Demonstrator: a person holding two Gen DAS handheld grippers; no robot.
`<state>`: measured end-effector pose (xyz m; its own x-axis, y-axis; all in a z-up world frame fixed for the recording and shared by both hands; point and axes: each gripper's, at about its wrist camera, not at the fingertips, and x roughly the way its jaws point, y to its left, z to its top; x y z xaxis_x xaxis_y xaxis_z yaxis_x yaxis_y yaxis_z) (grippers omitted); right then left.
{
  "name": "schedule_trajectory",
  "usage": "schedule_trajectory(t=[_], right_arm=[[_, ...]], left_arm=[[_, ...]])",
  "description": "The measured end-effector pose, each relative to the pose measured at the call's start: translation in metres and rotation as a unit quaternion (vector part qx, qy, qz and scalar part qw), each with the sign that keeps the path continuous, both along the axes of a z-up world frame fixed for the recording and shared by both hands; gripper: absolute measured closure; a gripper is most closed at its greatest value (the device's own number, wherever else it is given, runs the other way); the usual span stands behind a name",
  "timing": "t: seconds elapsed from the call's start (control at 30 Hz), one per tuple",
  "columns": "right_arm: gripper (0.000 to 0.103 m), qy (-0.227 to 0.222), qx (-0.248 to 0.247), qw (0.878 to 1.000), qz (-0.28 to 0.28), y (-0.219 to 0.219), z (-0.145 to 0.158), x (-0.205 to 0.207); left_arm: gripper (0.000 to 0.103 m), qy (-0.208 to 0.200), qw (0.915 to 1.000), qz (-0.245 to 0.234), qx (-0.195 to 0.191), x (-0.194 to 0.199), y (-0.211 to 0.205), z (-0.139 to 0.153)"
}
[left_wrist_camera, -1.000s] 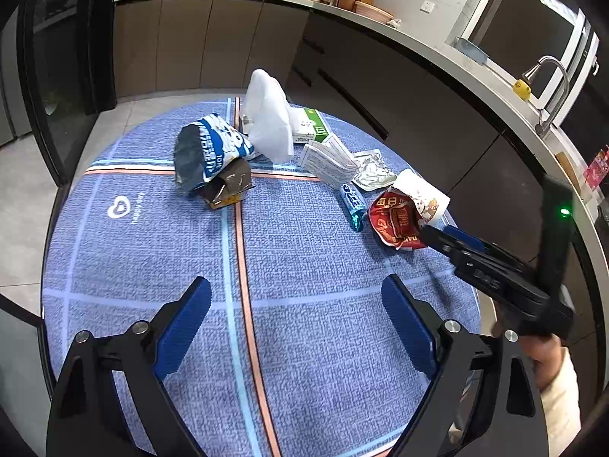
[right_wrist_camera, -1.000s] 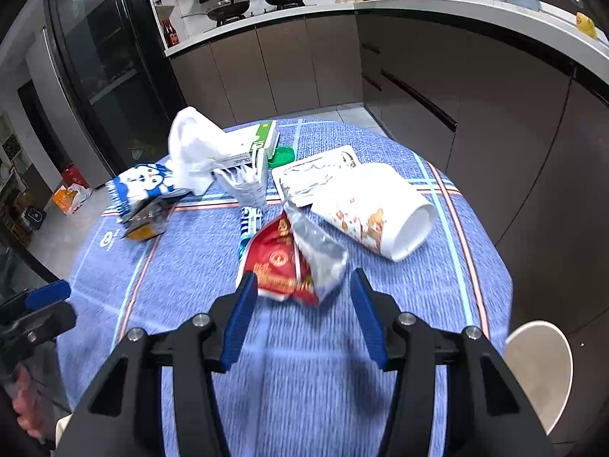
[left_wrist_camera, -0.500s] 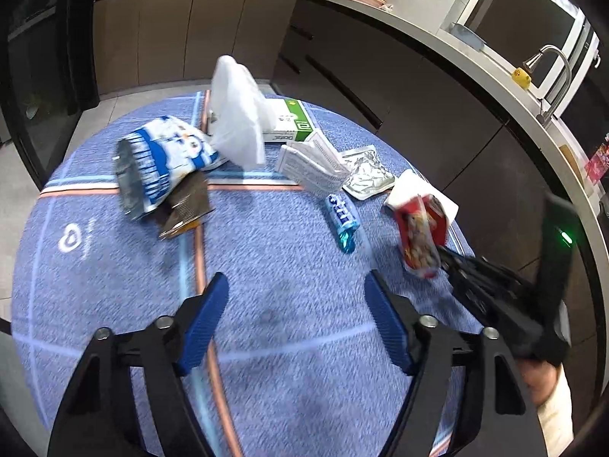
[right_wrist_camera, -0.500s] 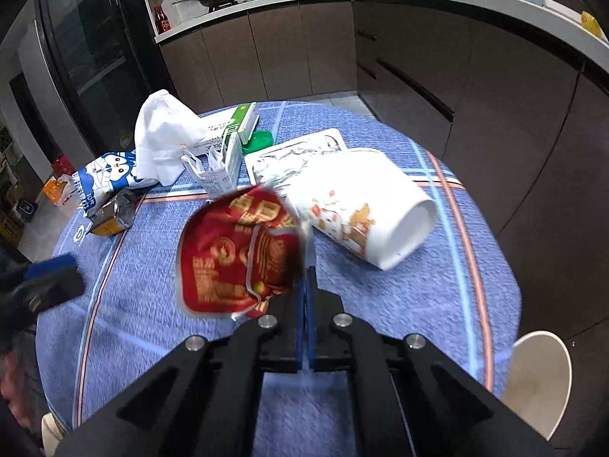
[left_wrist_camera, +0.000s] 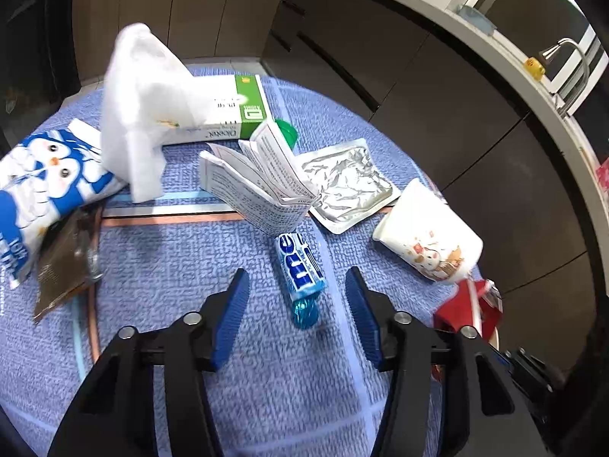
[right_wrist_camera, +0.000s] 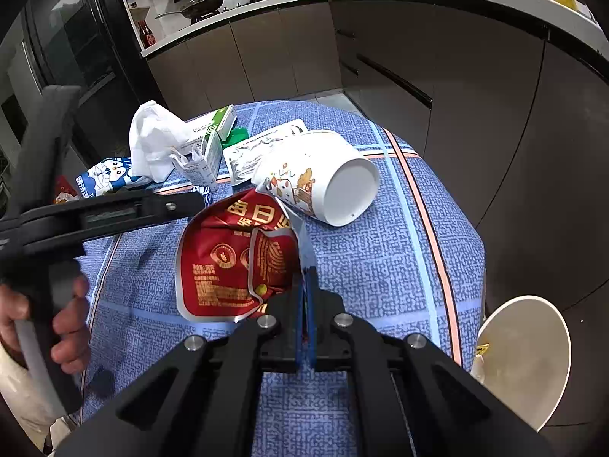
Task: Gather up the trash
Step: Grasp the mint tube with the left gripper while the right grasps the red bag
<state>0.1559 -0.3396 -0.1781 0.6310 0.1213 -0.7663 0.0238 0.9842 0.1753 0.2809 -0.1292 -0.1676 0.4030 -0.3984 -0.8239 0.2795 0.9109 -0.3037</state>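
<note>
A blue mint roll wrapper [left_wrist_camera: 300,266] lies on the blue tablecloth [left_wrist_camera: 190,342] between the fingers of my left gripper [left_wrist_camera: 297,285]. Its jaws are closing, with a gap on both sides of the roll. My right gripper [right_wrist_camera: 306,278] is shut on the edge of a red snack packet [right_wrist_camera: 228,266], which hangs crumpled just above the cloth. The same red packet [left_wrist_camera: 472,304] shows at the right in the left wrist view. In the right wrist view, a hand [right_wrist_camera: 57,316] holds the left gripper [right_wrist_camera: 200,200] at the left.
A tipped paper cup [right_wrist_camera: 323,179], foil sachet [left_wrist_camera: 350,182], folded leaflet [left_wrist_camera: 262,186], green-white box [left_wrist_camera: 228,114], white tissue [left_wrist_camera: 141,106], blue penguin bag [left_wrist_camera: 38,186] and brown wrapper [left_wrist_camera: 64,266] lie further back. A white bin [right_wrist_camera: 533,358] stands below the table's right edge. Dark cabinets surround it.
The left gripper has moved forward and down over the mint roll and narrowed its jaws. The right gripper shut on the red packet and lifted it off the cloth.
</note>
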Motion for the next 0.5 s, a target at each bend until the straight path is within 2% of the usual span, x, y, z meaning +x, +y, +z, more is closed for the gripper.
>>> schedule_trajectory(t=[0.17,0.3,0.5], right_arm=[[0.099,-0.003,-0.003,1.0,-0.001,-0.002,0.001,-0.001],[0.099,-0.005,-0.005,1.0,-0.005,-0.005,0.001,-0.001],[0.099,-0.006,-0.003,1.0,-0.004,-0.005,0.003,-0.001]], left_arm=[[0.065,-0.008,0.9999,-0.005,0.014,0.005,-0.011,-0.004],[0.076,-0.015,0.9995,-0.005,0.027,0.008,-0.014,-0.006],[0.083,-0.027,0.9983,-0.007,0.051,0.003,-0.015,-0.006]])
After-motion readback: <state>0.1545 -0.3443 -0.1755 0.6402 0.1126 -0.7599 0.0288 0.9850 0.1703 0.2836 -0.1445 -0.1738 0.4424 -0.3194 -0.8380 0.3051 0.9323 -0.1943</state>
